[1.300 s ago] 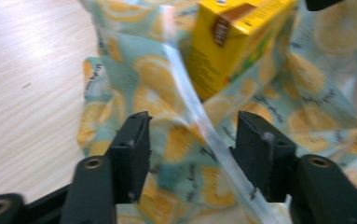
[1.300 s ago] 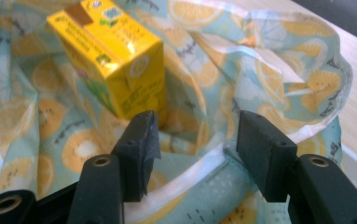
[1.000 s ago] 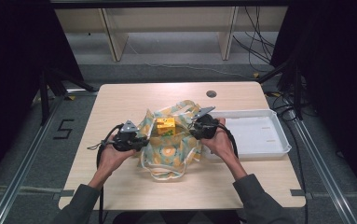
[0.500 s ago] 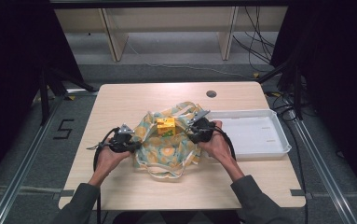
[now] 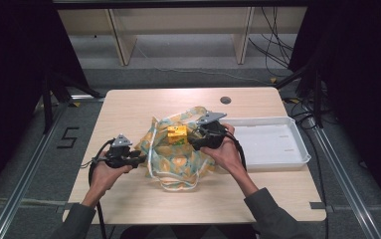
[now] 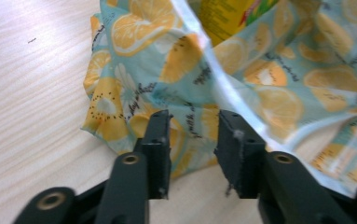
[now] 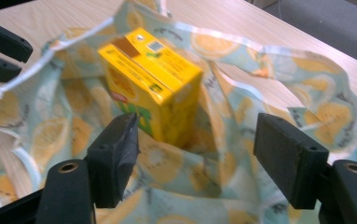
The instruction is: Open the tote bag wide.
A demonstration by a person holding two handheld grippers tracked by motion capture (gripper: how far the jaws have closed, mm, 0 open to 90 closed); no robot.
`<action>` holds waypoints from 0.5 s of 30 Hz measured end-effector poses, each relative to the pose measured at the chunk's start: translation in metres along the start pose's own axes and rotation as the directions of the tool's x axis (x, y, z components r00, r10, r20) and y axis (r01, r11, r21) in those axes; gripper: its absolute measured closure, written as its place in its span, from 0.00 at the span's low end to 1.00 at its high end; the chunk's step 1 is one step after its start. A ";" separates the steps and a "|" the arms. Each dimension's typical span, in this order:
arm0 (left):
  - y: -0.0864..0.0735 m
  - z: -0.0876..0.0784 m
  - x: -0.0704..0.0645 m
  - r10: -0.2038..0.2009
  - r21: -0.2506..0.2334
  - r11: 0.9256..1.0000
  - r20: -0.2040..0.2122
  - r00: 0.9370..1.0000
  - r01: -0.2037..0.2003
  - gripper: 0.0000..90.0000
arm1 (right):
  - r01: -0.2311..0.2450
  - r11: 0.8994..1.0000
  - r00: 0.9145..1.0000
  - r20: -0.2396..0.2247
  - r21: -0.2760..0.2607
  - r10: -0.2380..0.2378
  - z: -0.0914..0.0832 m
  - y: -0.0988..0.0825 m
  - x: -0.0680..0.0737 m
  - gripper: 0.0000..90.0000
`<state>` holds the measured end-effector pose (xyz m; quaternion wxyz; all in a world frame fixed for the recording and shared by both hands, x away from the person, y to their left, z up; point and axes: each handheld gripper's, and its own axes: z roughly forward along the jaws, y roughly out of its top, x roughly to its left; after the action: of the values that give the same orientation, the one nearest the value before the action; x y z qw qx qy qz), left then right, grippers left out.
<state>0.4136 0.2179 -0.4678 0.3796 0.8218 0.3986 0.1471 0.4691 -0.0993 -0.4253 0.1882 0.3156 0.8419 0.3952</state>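
We see the left tongs partly open at the edge of the lemon bag. The right tongs are wide open, with the yellow box standing inside the bag just ahead.

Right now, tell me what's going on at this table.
A person is working a lemon-print cloth bag with a gripper in each hand. A yellow juice carton stands inside the bag's open mouth. The right gripper is open at the near edge of the bag, just short of the carton. The left gripper is open too, its jaws at the bag's edge without pinching it. A white tray sits at the person's right.
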 end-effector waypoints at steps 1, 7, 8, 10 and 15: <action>-0.003 -0.005 -0.004 0.004 0.006 1.000 0.008 1.000 -0.004 0.60 | -0.002 1.000 1.000 0.005 -0.001 0.002 0.002 0.002 0.004 0.32; -0.015 -0.011 -0.014 0.011 0.031 0.999 0.020 1.000 -0.012 0.46 | -0.030 0.999 1.000 -0.005 0.020 0.030 0.011 0.003 0.012 0.27; -0.018 -0.012 -0.015 0.011 0.030 0.999 0.027 1.000 -0.012 0.46 | -0.007 1.000 1.000 -0.007 0.020 0.007 0.012 0.004 0.011 0.27; -0.022 -0.014 -0.019 0.005 0.031 0.999 0.025 1.000 -0.006 0.42 | -0.036 0.999 0.999 -0.006 0.028 0.036 0.016 0.005 0.014 0.22; -0.033 -0.020 -0.029 0.016 0.041 0.999 0.027 1.000 -0.017 0.40 | -0.052 0.999 0.998 -0.029 0.017 0.052 0.024 0.006 0.014 0.18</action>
<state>0.3667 0.2183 -0.4771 0.3664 0.8348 0.3895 0.1310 0.4744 -0.0733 -0.4359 0.1627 0.3331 0.8393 0.3976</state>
